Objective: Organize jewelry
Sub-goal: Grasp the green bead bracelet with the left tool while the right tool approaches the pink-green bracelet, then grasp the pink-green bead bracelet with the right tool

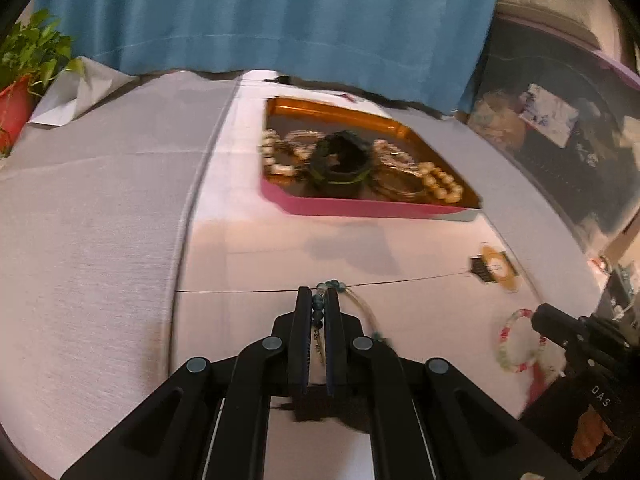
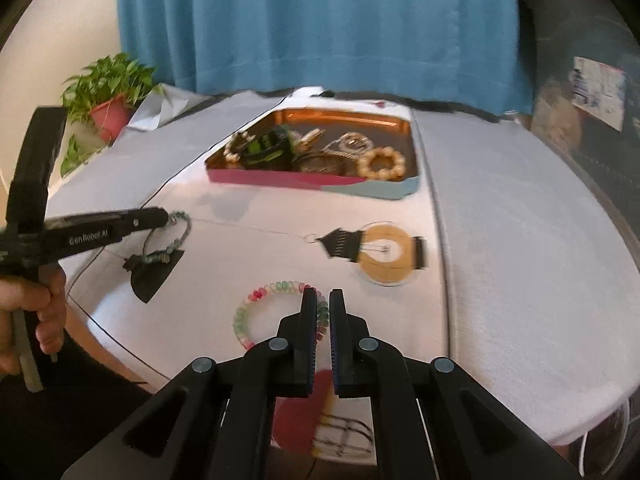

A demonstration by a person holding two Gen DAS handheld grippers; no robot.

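Note:
My left gripper [image 1: 319, 291] is shut on a teal beaded bracelet [image 1: 318, 306] and holds it above the white cloth; it shows in the right wrist view [image 2: 162, 216] with the bracelet [image 2: 178, 236] hanging from it. My right gripper [image 2: 323, 294] is shut on a pastel pink-green beaded bracelet [image 2: 256, 300], which lies low over the cloth; it also shows in the left wrist view [image 1: 516, 340]. A pink-rimmed tin tray [image 2: 312, 180] holds several pearl bracelets, chains and a dark green bangle [image 1: 340, 160].
A printed lantern-and-bulb picture [image 2: 384, 252] marks the cloth [image 1: 100, 240] between me and the tray. A potted plant [image 2: 110, 92] stands at the far left. A blue curtain [image 2: 320, 20] hangs behind the table. The table edge is close at the right.

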